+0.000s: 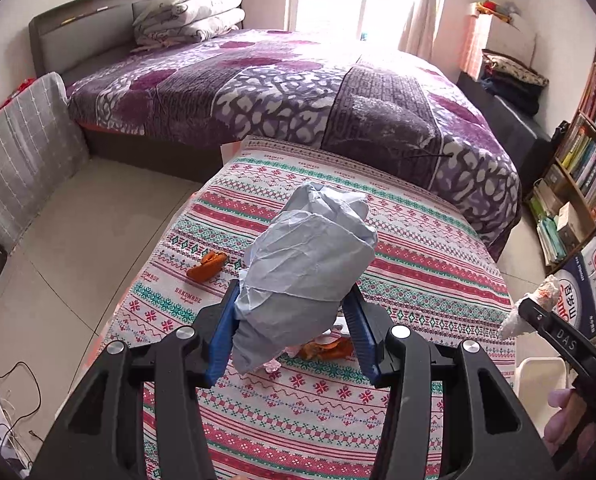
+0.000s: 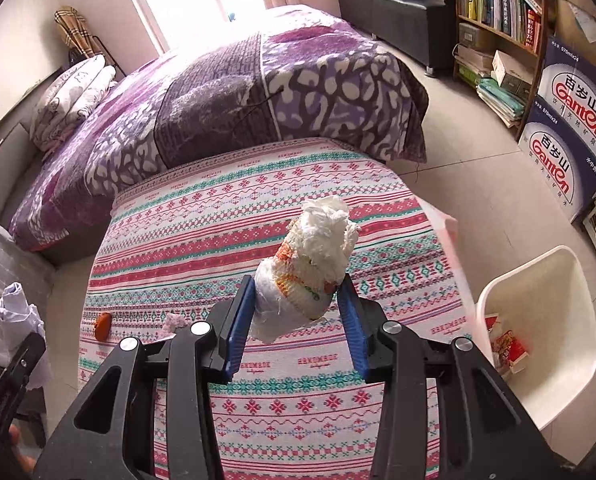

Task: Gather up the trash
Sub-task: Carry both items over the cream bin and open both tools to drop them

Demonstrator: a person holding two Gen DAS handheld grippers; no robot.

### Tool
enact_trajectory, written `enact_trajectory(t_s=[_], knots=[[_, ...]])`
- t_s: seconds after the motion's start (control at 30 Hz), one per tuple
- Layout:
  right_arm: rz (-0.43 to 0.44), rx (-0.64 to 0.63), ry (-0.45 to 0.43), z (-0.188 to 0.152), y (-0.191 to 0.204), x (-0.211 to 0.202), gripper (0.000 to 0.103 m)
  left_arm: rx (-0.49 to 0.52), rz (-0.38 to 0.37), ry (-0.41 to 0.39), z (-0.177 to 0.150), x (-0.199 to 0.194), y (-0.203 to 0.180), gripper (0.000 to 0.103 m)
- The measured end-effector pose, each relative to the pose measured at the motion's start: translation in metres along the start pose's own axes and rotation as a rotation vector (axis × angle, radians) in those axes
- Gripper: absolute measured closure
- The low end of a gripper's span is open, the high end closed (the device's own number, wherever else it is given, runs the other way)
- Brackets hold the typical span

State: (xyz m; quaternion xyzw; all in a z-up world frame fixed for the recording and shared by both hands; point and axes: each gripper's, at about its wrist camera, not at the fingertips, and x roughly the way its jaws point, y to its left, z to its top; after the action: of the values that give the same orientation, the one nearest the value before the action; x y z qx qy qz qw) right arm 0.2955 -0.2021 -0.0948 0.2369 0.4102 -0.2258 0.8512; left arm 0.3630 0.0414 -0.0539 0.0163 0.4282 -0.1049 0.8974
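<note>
My left gripper [image 1: 294, 312] is shut on a crumpled pale blue paper wad [image 1: 306, 264], held above the patterned tablecloth [image 1: 418, 280]. Orange peel [image 1: 207, 266] lies on the cloth to the left, and more peel and scraps [image 1: 330, 348] lie under the wad. My right gripper [image 2: 298, 304] is shut on a crumpled white tissue wad with orange marks [image 2: 314, 268], held above the cloth [image 2: 218, 220]. It also shows at the right edge of the left wrist view [image 1: 532, 306]. A white bin [image 2: 546, 320] with red-and-white wrappers stands on the floor at the right.
A purple bed [image 1: 298, 80] lies beyond the table. A bookshelf [image 2: 498, 4] and stacked Ganten boxes [image 2: 570, 120] stand at the right. One orange peel [image 2: 103, 325] and a pinkish scrap [image 2: 174, 322] lie on the cloth's left side. Cables [image 1: 18, 400] lie on the floor at the left.
</note>
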Motion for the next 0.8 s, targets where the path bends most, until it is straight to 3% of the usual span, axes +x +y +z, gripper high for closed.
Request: enact_trajectory(t_s=[0.33,0.8], knots=[[-0.032,0.028,-0.031,-0.023,-0.068,-0.016,0.063,0.05,-0.018,0.02,-0.018,0.01,-0.042,0.053],[-0.045,0.154,-0.052,-0.004,-0.139,-0.038,0.062,0.106,-0.078,0.027,-0.028,0.011,-0.114,0.053]])
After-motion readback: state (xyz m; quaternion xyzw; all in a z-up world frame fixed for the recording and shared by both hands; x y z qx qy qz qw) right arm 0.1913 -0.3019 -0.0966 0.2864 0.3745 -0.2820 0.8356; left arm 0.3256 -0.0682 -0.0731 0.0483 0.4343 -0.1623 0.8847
